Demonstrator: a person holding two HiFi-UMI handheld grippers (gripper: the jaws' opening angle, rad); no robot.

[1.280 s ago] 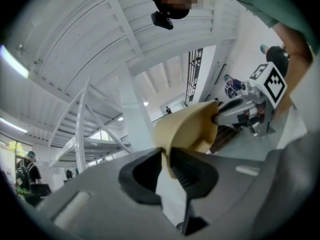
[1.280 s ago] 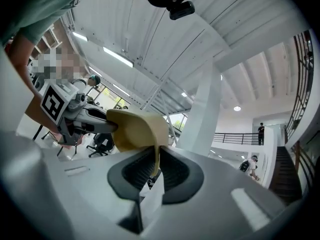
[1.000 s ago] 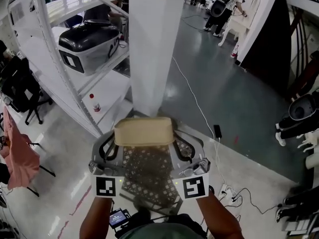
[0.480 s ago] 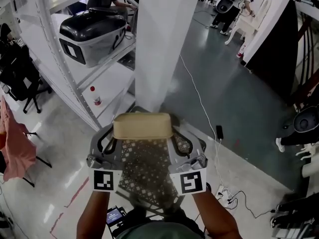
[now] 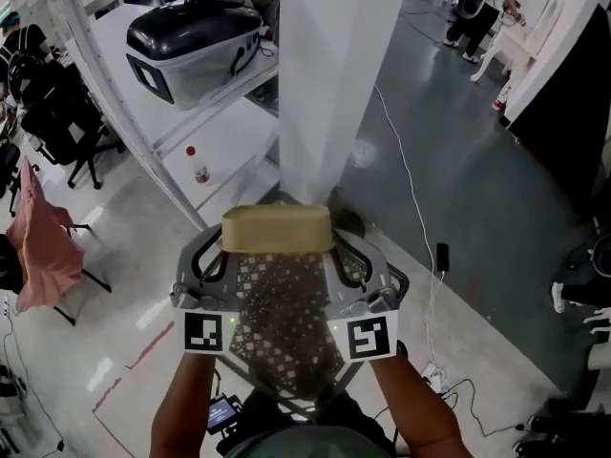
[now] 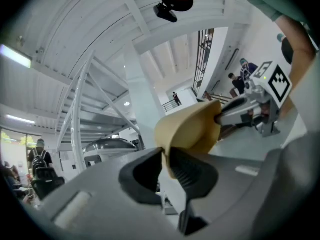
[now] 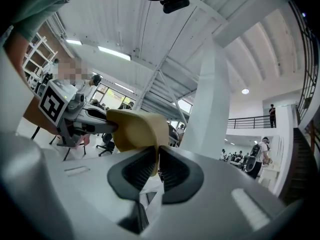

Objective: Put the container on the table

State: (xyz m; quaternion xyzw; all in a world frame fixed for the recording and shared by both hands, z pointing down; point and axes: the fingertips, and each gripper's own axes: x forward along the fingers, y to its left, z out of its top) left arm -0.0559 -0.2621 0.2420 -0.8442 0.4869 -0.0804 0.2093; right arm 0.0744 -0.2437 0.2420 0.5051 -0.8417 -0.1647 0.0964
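Note:
In the head view a tan oblong container (image 5: pixel 277 229) hangs in the air between both grippers. My left gripper (image 5: pixel 227 246) is shut on its left rim and my right gripper (image 5: pixel 330 246) is shut on its right rim. In the left gripper view the dark pads pinch the thin tan wall of the container (image 6: pixel 192 128), and the right gripper (image 6: pixel 250 109) shows at the container's far end. In the right gripper view the pads clamp the rim of the container (image 7: pixel 136 129), with the left gripper (image 7: pixel 75 116) opposite. No table is in view.
A dark lattice piece (image 5: pixel 286 322) sits right under the container. A white pillar (image 5: pixel 329 74) rises just ahead. To the left, a white shelf rack holds a black-lidded bin (image 5: pixel 196 46) and a red-capped bottle (image 5: pixel 200 166). Cables (image 5: pixel 434 256) lie at right, with a chair (image 5: pixel 76 132) far left.
The pillar, the shelf rack and the bin have slid right and down in the head view as the person advanced. Both grippers keep their hold on the container.

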